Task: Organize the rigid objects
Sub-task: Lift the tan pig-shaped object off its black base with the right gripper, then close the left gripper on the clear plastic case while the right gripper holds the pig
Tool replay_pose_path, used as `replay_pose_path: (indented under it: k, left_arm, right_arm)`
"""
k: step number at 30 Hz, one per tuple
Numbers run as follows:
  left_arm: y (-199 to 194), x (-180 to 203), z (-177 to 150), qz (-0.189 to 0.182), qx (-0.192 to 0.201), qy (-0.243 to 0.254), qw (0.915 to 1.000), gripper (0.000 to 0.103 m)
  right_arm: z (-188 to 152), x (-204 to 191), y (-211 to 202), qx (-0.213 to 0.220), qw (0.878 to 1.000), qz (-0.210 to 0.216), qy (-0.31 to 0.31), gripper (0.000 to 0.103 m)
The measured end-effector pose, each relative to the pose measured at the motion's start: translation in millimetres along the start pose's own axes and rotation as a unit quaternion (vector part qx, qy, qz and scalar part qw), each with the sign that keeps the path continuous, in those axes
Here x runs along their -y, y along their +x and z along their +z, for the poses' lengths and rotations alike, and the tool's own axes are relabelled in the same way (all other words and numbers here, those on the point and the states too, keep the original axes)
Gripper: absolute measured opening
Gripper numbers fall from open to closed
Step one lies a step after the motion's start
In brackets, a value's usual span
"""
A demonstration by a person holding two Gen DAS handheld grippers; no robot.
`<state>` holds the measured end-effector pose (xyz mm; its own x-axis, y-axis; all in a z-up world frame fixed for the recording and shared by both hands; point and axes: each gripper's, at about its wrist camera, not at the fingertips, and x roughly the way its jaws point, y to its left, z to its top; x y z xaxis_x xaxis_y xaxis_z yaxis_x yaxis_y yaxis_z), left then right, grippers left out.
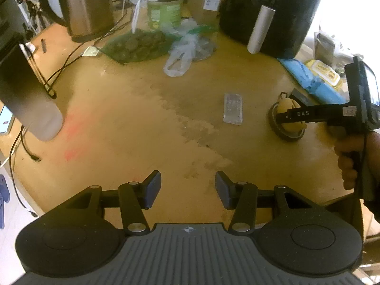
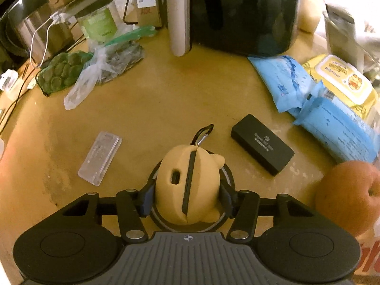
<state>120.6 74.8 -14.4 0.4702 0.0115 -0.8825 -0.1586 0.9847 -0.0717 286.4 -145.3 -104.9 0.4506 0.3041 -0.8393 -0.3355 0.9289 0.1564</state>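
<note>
A yellow silicone earbud case (image 2: 190,182) with a carabiner sits on a round black coaster (image 2: 228,218). My right gripper (image 2: 187,201) has its fingers against both sides of the case, closed on it. It also shows in the left wrist view (image 1: 291,116), with the right gripper (image 1: 294,115) over it. A clear plastic case (image 2: 101,158) lies to the left, seen too in the left wrist view (image 1: 233,108). A black box (image 2: 262,143) lies to the right. My left gripper (image 1: 188,190) is open and empty above the bare tabletop (image 1: 142,130).
A black air fryer (image 2: 237,11) stands at the back, a kettle (image 1: 86,7) at back left. Plastic bags (image 2: 95,71) and a green jar (image 2: 99,23) lie back left. Blue and yellow wipe packs (image 2: 320,90) lie right. An apple (image 2: 349,194) sits near right.
</note>
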Motion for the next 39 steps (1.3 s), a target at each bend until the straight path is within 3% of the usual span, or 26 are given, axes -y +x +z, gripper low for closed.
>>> replay_pose_path:
  k: [23, 29, 39]
  left_arm:
    - [30, 39, 36, -0.017, 0.035, 0.067, 0.997, 0.05]
    - [42, 45, 41, -0.014, 0.04, 0.083, 0.9956, 0.072]
    - [76, 57, 56, -0.013, 0.026, 0.096, 0.9949, 0.073]
  right_arm:
    - [-9, 16, -86, 0.062, 0.996, 0.057, 0.014, 0.057]
    - [-13, 10, -101, 0.073, 0.995, 0.069, 0.01, 0.057]
    - [-29, 13, -118, 0.073, 0.995, 0.065, 0.019, 0.057]
